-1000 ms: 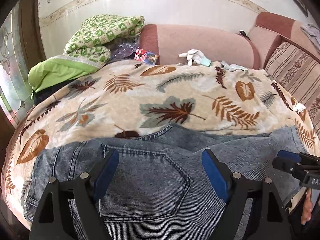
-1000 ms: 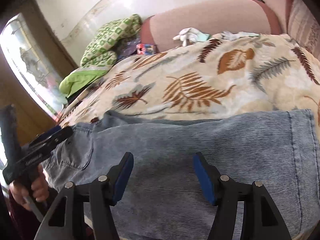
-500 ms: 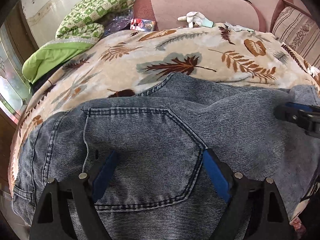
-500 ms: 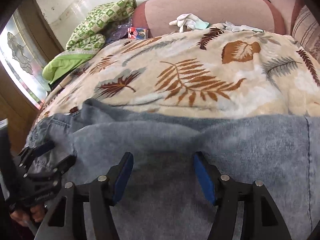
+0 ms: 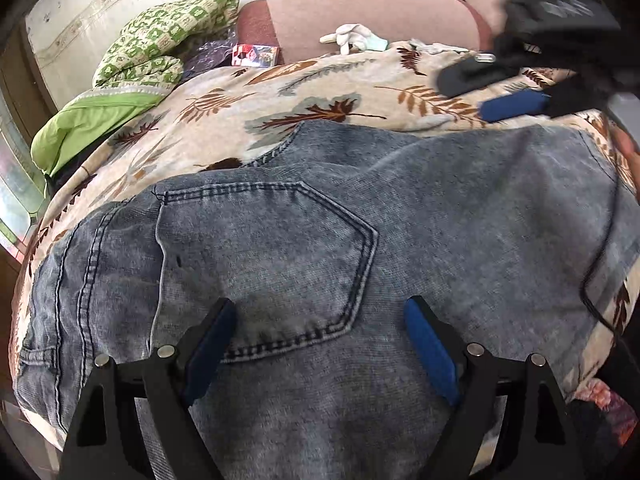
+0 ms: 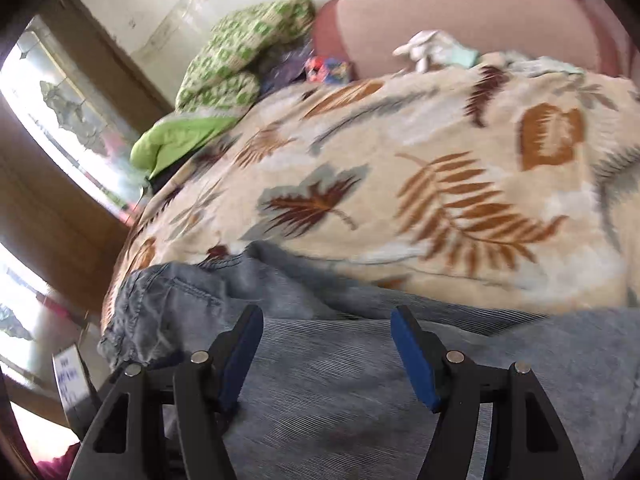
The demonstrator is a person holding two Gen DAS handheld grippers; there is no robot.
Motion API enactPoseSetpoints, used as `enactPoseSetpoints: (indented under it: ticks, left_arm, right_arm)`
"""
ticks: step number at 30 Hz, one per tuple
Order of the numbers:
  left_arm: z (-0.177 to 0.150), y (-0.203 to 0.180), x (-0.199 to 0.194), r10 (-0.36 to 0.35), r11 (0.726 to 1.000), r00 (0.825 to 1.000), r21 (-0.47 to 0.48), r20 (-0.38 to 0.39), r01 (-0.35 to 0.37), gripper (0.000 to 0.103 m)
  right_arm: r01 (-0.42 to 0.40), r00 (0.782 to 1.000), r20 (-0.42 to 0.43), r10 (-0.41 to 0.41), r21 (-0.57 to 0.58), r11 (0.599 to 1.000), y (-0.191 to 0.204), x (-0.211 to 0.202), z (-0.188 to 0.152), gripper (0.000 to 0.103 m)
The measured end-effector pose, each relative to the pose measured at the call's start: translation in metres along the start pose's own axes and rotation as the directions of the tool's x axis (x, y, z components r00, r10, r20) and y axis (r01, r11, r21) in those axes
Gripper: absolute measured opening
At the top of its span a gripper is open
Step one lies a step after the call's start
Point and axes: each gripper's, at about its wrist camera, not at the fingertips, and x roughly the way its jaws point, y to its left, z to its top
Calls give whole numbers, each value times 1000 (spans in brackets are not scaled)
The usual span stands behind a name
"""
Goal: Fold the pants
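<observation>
The faded blue denim pants (image 5: 400,220) are lying crosswise on the leaf-patterned fleece blanket (image 5: 248,108); the left gripper (image 5: 320,340) is hovering wide-fingered over the stitched back pocket (image 5: 260,264). The right gripper (image 6: 326,354), fingers likewise wide and empty, is hanging over the legs beyond that pocket.

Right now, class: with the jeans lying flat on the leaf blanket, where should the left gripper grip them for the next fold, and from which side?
Probably the waistband edge of the jeans, approached from the left. It lies exposed near the leaf blanket edge, while the open left gripper hovers over the flat pocket, offering no edge.
</observation>
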Motion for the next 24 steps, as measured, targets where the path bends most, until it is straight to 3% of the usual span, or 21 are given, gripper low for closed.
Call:
enactPoseSetpoints:
  ticks: [6,9,13,17,19,24]
  left_arm:
    - [-14,-4,-8,-22,999,999,33,33,21,82]
    - [-15,-3,-9,-41,999,999,33,32,40,82]
    - [-13,-2,-10,-53,998,998,30,26,52,82]
    - [-11,1,-8,-63,998,998,22,23,62,82]
    - [-12,3,-8,-68,998,997,20,27,67,82]
    - [-15,0,-10,-69,997,997,43,30,68,82]
  right_arm:
    - [-9,981,-193,5,-18,1000,24,61,20,59]
    - [58,964,-257,-69,-51,997,26,86,17,50]
    - [134,953,-253,-165,-135,982,39,88,20,13]
    - [233,938,-201,-281,-230,945,57,91,27,7]
    - [247,931,-211,-297,-235,940,58,98,30,7]
    - [158,963,-210,-168,-62,985,29,79,38,8]
